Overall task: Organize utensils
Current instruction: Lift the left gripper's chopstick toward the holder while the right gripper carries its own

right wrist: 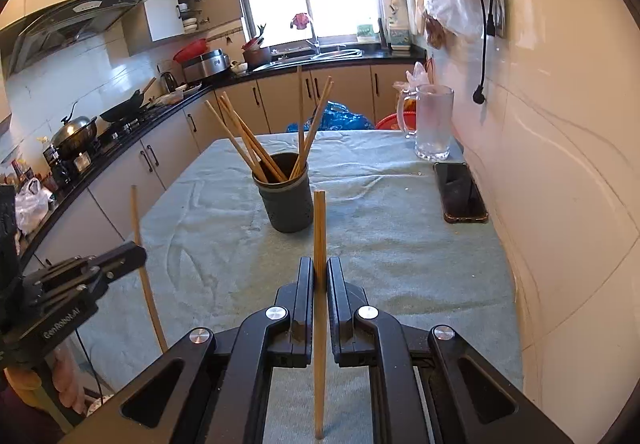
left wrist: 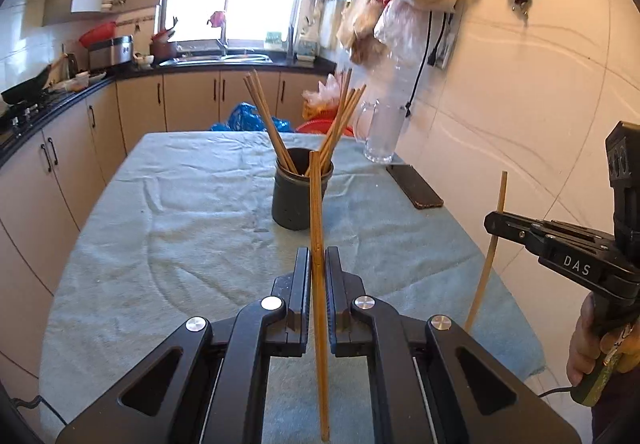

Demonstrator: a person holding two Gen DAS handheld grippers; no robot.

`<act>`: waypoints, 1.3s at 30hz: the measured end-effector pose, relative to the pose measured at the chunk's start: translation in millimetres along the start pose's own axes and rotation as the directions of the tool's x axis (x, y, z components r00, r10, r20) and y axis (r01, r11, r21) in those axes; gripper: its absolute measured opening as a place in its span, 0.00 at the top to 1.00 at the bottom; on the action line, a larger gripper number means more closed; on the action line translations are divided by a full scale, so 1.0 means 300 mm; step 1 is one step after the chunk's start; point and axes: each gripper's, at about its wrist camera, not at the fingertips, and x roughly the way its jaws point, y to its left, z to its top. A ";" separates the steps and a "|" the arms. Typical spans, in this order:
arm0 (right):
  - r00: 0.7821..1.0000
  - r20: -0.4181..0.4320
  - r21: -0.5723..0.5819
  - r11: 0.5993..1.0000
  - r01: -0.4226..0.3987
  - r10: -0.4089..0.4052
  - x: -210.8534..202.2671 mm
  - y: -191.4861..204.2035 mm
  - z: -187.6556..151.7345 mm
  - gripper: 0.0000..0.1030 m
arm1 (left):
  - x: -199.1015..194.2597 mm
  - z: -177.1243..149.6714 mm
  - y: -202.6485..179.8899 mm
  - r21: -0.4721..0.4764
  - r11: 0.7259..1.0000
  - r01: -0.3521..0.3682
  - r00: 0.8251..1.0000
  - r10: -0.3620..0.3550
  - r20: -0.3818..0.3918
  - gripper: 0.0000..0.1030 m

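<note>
Each of the 2 fisheye views is taken from close behind its own gripper fingers, angled downward along a cloth-covered table (left wrist: 180,244) toward the window. The dark holder (left wrist: 300,196) and counters are shared, and each gripper is caught at the other view's edge.

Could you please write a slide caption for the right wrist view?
Right gripper holds a chopstick upright before the dark holder on the towel-covered table.

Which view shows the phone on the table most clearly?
The right wrist view: the phone lies nearer, its dark screen facing up, fully visible beside the wall. The left wrist view shows the same phone smaller and foreshortened.
</note>
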 end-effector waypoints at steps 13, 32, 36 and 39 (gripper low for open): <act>0.999 0.029 -0.017 1.000 -0.019 0.020 -0.054 0.018 -0.011 0.93 | -0.115 -0.031 -0.005 0.028 0.999 -0.033 0.997 0.031 0.074 0.94; 0.996 0.081 -0.011 0.999 -0.046 0.047 -0.038 0.022 0.056 0.93 | -0.107 0.084 0.029 0.018 1.000 -0.018 0.996 0.016 0.085 0.94; 0.994 0.096 -0.004 0.998 -0.055 0.055 -0.034 0.016 0.091 0.93 | -0.109 0.134 0.037 0.029 0.999 -0.022 0.995 0.019 0.103 0.94; 0.992 0.108 -0.001 0.998 -0.060 0.059 -0.023 0.013 0.127 0.93 | -0.109 0.182 0.042 0.037 0.999 -0.022 0.992 0.018 0.122 0.94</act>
